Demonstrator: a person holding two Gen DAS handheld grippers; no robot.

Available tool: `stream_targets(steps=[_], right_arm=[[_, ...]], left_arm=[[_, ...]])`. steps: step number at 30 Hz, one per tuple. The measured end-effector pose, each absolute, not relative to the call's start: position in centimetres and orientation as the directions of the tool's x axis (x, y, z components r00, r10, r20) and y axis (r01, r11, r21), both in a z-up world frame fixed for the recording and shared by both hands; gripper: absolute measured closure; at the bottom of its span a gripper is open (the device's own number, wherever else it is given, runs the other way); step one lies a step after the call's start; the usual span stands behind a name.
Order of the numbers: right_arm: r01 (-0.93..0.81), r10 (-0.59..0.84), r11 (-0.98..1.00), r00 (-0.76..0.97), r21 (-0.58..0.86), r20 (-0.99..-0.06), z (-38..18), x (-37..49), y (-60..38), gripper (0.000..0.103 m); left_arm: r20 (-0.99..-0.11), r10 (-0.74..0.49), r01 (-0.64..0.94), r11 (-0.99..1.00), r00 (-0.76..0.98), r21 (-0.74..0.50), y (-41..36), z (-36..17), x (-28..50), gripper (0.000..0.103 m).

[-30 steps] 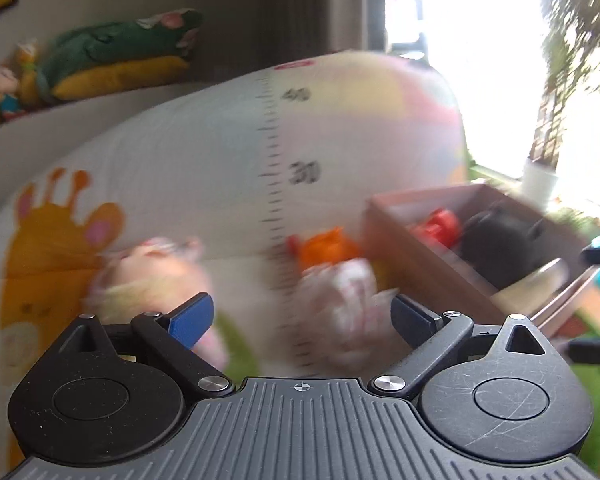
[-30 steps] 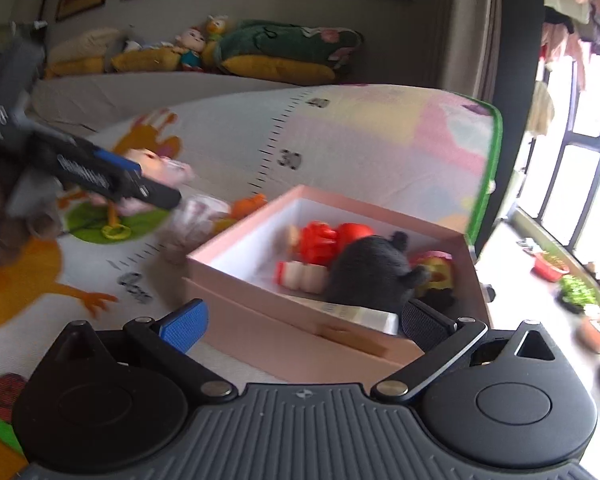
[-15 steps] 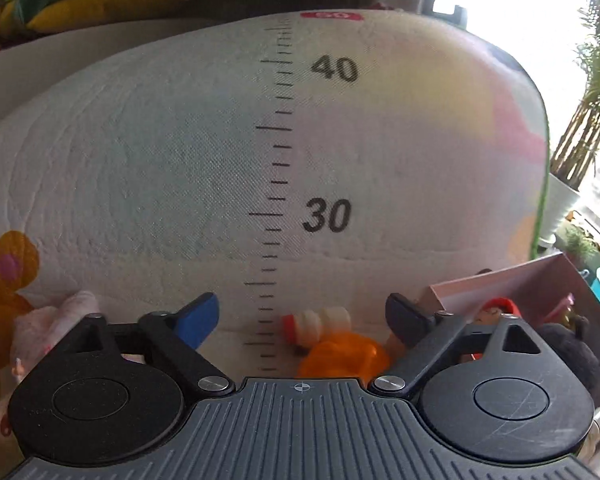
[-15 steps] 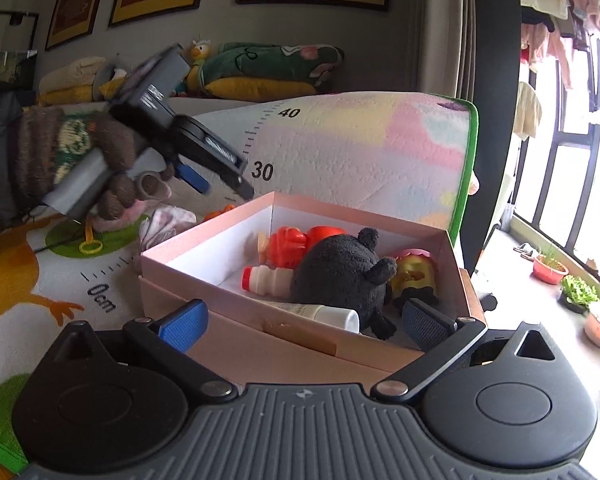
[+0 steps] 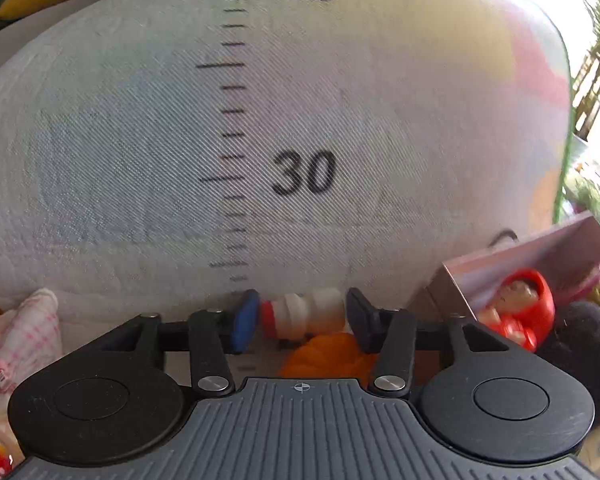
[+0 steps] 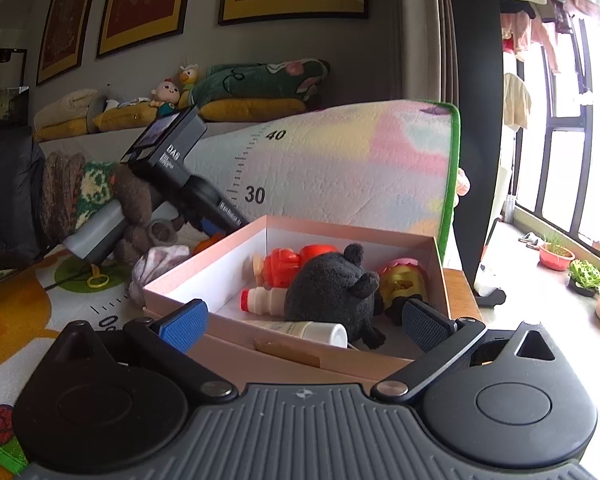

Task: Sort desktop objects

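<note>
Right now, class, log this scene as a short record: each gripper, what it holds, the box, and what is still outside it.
left gripper: fingers closed on the small white bottle with red cap, lying sideways between them
right gripper: open, empty, hovering at the box's near edge
pink box: open, on the play mat
in box: black plush, red figure, second small bottle, white tube, yellow-pink toy
outside box: orange toy, pink checked plush
</note>
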State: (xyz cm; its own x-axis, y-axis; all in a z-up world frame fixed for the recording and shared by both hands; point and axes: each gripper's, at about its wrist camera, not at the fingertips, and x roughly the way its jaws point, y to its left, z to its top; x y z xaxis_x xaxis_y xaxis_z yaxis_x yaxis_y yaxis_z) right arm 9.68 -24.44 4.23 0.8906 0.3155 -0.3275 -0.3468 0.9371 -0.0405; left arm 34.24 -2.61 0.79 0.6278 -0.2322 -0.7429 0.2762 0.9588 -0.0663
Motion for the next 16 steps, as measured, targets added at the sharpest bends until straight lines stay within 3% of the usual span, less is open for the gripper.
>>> stream_targets(steps=[6,16], right_arm=[[-0.342,0.316,0.939,0.897,-0.032,-0.310,5.2,8.6,-24.7,0.000],[-0.425,0.387,0.905,0.853,-0.035,-0.349,5.8,6.9,-21.9,0.000]], left_arm=[[-0.770,-0.246,0.391,0.920,0.589,0.005,-3.0,0.4,28.7,0.056],[-0.760,-0.344,0.506,0.862,0.551,-0.024,-0.5,0.8,15.2,0.053]])
